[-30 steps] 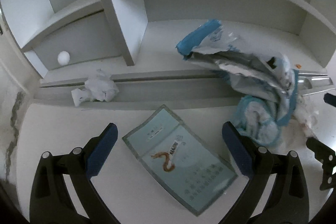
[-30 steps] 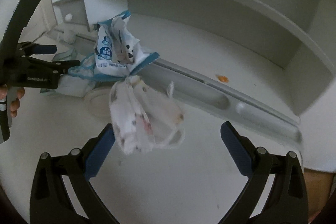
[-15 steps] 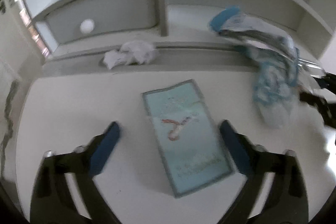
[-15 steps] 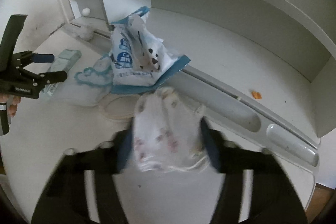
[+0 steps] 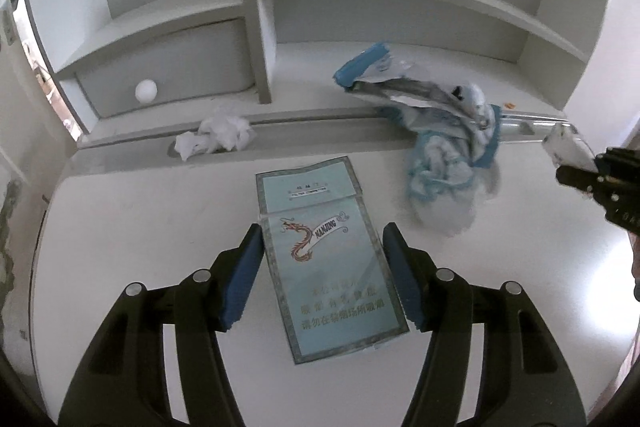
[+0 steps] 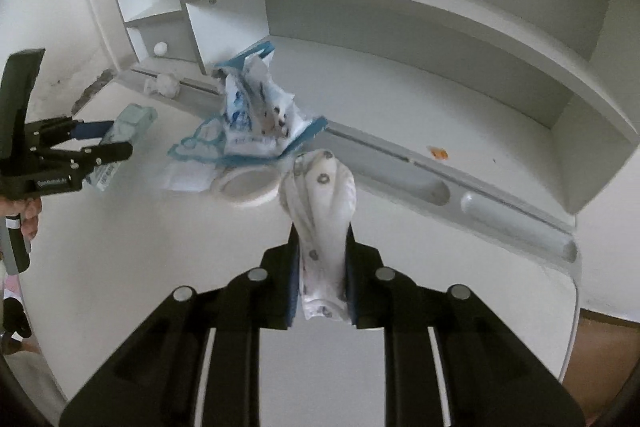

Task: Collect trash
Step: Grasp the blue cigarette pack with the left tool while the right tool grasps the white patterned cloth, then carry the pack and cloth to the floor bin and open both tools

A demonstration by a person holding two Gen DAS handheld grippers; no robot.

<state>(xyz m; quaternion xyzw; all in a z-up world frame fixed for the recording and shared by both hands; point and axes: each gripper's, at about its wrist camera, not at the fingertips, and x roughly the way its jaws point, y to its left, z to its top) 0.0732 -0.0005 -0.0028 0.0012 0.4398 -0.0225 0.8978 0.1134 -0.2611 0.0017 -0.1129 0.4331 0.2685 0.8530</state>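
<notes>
Right wrist: one clamped tissue (image 6: 322,227)

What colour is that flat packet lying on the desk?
Pale blue-green cigarette packet with a reddish dragon; clearest in the left wrist view.

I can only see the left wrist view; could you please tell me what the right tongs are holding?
Observer: The right tongs are shut on a white wad with dark spots, lifted clear of the desk.
Operator: Thank you. Is anything hidden behind the blue-and-white bag?
Observer: Yes, a white ring lies flat on the desk beside the bag, on its near side from the right wrist.
</notes>
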